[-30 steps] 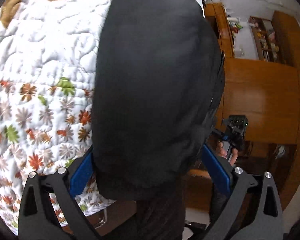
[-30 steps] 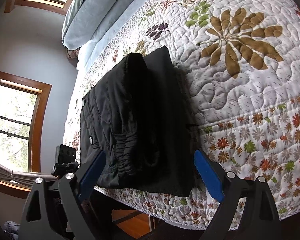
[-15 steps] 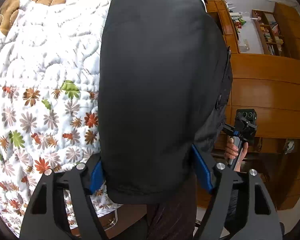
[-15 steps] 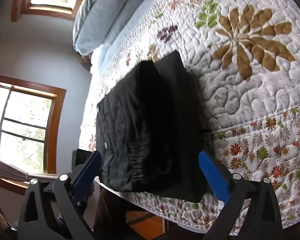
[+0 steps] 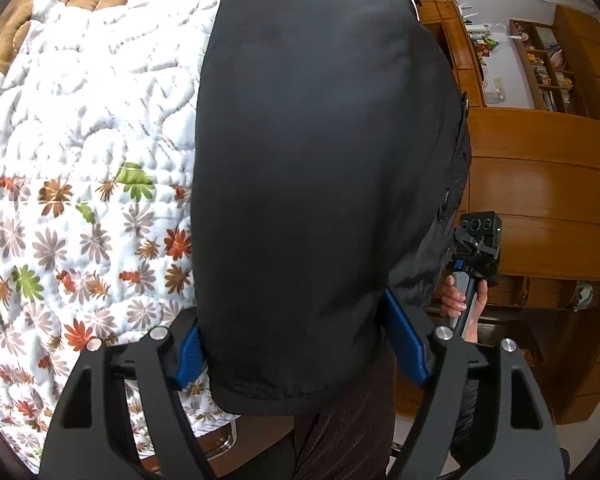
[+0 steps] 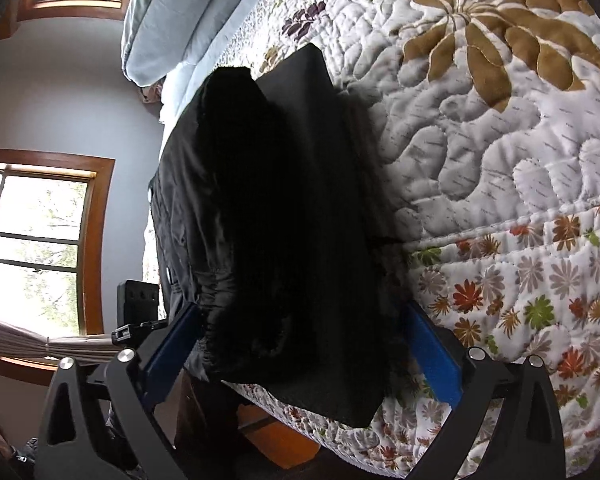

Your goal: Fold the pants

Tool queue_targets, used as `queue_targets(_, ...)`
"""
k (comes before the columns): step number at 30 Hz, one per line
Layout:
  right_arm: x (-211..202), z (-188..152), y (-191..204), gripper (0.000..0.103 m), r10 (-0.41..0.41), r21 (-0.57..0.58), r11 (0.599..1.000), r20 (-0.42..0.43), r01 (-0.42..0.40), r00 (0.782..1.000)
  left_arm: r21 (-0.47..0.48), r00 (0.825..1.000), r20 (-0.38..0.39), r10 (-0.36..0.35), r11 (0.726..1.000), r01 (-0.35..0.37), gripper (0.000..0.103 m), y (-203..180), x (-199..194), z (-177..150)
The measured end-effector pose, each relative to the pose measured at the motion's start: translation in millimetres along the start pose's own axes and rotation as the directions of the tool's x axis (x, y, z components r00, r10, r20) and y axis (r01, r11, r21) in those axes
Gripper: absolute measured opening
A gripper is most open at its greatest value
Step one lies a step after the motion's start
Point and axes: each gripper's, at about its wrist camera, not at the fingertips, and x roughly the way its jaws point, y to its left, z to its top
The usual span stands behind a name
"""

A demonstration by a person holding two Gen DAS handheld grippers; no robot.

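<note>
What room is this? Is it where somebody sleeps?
Most likely a bedroom. The black pants lie on a bed with a flowered quilt and pale blue pillows, and there is a wooden bookshelf by the wall.

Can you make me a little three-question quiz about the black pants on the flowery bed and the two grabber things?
1. True or false: the black pants lie folded on the flowery quilt, at the edge of the bed.
2. Which is closer to the pants in the right wrist view? A) the blue-grey pillow B) the big brown flower C) the window
3. Fill in: the left gripper and the right gripper both have their blue fingers spread ____, one on each side of the pants.

Key: 1 true; 2 B; 3 open
</note>
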Motion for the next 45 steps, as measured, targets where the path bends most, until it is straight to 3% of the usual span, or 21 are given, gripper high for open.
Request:
queue_targets(4, 1.5, -0.4, 3.9, 0.095, -0.007, -0.028, 1.0, -0.002, 0.007, 1.0, 0.024, 0.998, 0.01, 0.059, 0.998, -0.059, 0.084, -13.4, 5.2, 0.8)
queue_targets(5, 4.1, -2.2, 6.3, 0.081, 0.003, -0.035, 0.999, -0.002, -0.003, 1.0, 0.037, 0.996, 0.014, 0.082, 0.996, -0.083, 0.085, -18.2, 7.1, 0.8)
queue_targets(8, 6.8, -4.5, 14.3, 0.069, -0.012, -0.062, 0.998, 0.002, 0.012, 1.0, 0.053, 0.992, 0.025, 0.124, 0.991, -0.126, 0.086, -25.5, 10.2, 0.5)
queue_targets(12, 4.9, -8.9, 20.6, 0.055, -0.003, -0.095, 0.996, 0.019, 0.005, 1.0, 0.071, 0.991, 0.045, 0.128, 0.989, -0.131, 0.084, -29.7, 9.4, 1.1)
queue_targets(15, 5.9, -12.0, 27.7, 0.049, -0.001, -0.125, 0.992, 0.031, 0.005, 1.0, 0.074, 0.989, 0.059, 0.132, 0.988, -0.136, 0.079, -31.6, 7.1, 2.6)
queue_targets(29, 20.8, -12.0, 50.0, 0.046, 0.046, -0.171, 0.985, 0.066, -0.034, 0.997, 0.062, 0.989, 0.1, 0.11, 0.991, -0.117, 0.069, -23.3, -1.7, 10.0)
queue_targets(45, 81.5, 34.1, 89.1, 0.046, 0.092, -0.18, 0.98, 0.046, -0.082, 0.995, 0.004, 0.963, 0.216, 0.164, 0.986, -0.169, 0.069, 4.4, -49.7, 36.2)
